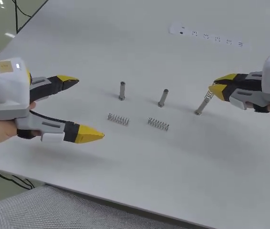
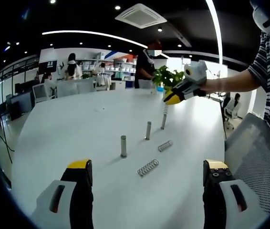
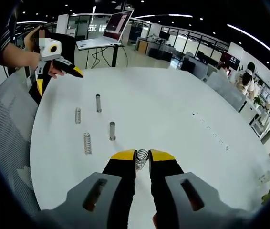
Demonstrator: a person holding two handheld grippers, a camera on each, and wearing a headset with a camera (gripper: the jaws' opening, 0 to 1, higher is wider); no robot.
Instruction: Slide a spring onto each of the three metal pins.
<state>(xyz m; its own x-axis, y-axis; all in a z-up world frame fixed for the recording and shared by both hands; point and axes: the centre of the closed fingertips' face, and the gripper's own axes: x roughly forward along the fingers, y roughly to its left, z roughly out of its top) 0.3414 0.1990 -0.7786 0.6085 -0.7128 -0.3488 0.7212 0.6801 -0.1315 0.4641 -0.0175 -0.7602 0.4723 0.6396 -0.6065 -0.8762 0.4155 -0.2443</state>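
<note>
Had the right gripper (image 1: 215, 89) pinched tight around a spring (image 1: 207, 100), its coils over the upper part of the rightmost pin (image 1: 199, 111). Held the left gripper (image 1: 85, 109) with jaws spread wide, gripping nothing, above the white table (image 1: 140, 181), off left of the pins. Found the left spring (image 1: 118, 119) lying flat just in front of the bare, upright left pin (image 1: 122, 90), the middle spring (image 1: 158, 124) likewise just before the middle pin (image 1: 163, 98).

No legible text; yellow sticker (image 1: 5, 67) on left gripper (image 1: 87, 108) housing too blurred to read; power strip (image 1: 206, 36) markings too small; background screen (image 3: 117, 24) unreadable.
</note>
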